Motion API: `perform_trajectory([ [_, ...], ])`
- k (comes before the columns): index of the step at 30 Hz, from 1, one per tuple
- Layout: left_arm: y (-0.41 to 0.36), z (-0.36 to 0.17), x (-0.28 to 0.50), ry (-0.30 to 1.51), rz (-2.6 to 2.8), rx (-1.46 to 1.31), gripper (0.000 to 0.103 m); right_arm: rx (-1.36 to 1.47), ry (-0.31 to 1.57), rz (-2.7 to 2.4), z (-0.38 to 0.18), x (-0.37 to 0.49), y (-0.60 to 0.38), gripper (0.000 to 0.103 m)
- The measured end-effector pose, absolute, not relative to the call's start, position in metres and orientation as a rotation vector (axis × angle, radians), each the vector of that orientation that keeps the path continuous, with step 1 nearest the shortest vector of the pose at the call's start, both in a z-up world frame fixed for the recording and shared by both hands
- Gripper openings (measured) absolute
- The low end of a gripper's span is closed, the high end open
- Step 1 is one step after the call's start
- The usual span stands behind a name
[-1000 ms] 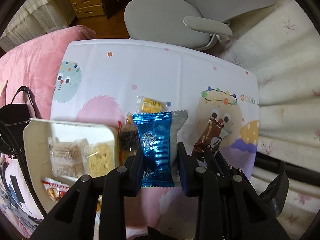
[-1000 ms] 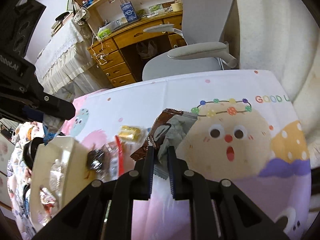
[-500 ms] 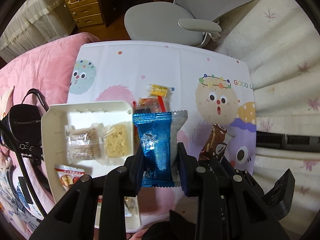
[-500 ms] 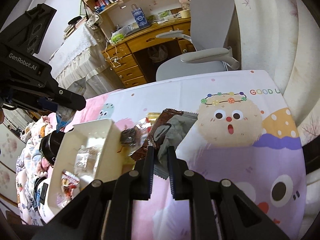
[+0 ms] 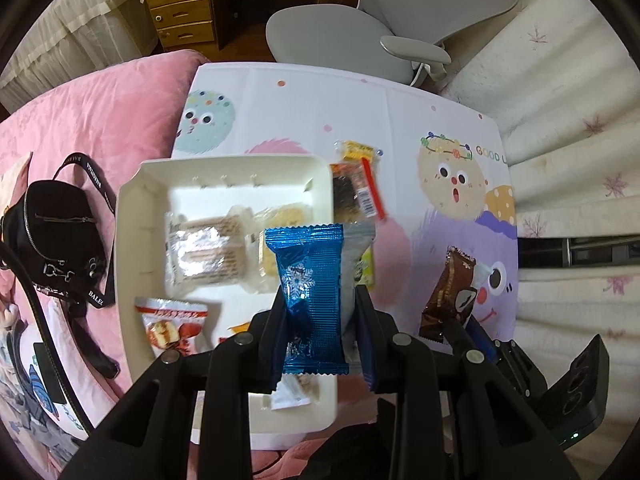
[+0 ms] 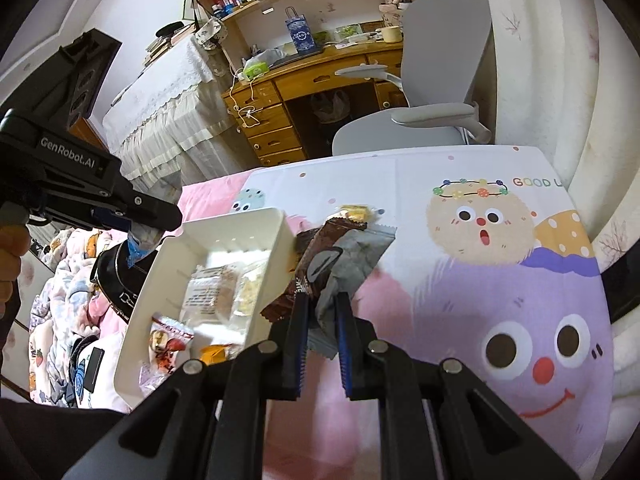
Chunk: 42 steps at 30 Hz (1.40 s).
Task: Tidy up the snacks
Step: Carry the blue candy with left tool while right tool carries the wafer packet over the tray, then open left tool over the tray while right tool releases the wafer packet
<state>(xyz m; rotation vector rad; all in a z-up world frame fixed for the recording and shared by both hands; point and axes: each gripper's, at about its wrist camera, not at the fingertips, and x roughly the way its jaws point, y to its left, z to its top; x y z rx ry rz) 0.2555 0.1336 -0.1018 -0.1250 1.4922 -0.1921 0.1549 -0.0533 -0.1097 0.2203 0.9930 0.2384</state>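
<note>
Crinkly blue foil snack packet (image 5: 314, 292) pinched in left gripper (image 5: 320, 320) above white tray (image 5: 128, 216).

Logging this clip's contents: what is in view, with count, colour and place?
tray: 1, white, on the mat's left.
wafer packs: 2, clear, in the tray.
red pack: 1, in the tray's near corner.
blue pack: 1, in the left gripper, over the tray.
brown pack: 1, in the right gripper.
yellow pack: 1, on the mat beyond the tray.
bag: 1, black, left of the tray.
chair: 1, grey, behind.
left gripper: black, shut.
right gripper: black, shut.
</note>
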Motion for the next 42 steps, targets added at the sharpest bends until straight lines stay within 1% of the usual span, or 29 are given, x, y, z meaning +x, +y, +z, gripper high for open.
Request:
perform_trajectory([
  [8, 0.19, -0.106, 0.228, 1.481, -0.231, -0.135, 0.028, 0.223, 0.993, 0.226, -0.104, 0.125, -0.005, 0.012],
  [15, 0.23, -0.109, 0.205, 1.43, -0.285, -0.121, 0.028, 0.226, 1.006, 0.211, -0.107, 0.099, 0.038, 0.012],
  [26, 0.26, -0.118, 0.168, 1.351, -0.342, -0.051, 0.029, 0.199, 1.005, 0.245, -0.107, 0.069, 0.089, 0.013],
  [28, 0.261, -0.121, 0.164, 1.345, -0.335, -0.045, 0.038, 0.198, 1.016, 0.252, -0.109, 0.065, 0.094, 0.015],
  [30, 0.262, -0.124, 0.161, 1.352, -0.334, -0.052, 0.06, 0.21, 1.044, 0.256, -0.114, 0.064, 0.097, 0.015],
  [32, 0.264, -0.125, 0.159, 1.35, -0.33, -0.059, 0.062, 0.216, 1.072, 0.261, -0.117, 0.064, 0.099, 0.017],
  [34, 0.264, -0.125, 0.157, 1.344, -0.324, -0.049, 0.062, 0.212, 1.082, 0.252, -0.118, 0.064, 0.1, 0.022],
  [37, 0.263, -0.123, 0.157, 1.334, -0.31, -0.023, 0.062, 0.214, 1.083, 0.245, -0.117, 0.063, 0.099, 0.026],
  [42, 0.252, -0.122, 0.16, 1.328, -0.325, 0.006, 0.062, 0.217, 1.088, 0.237, -0.117, 0.065, 0.093, 0.029],
])
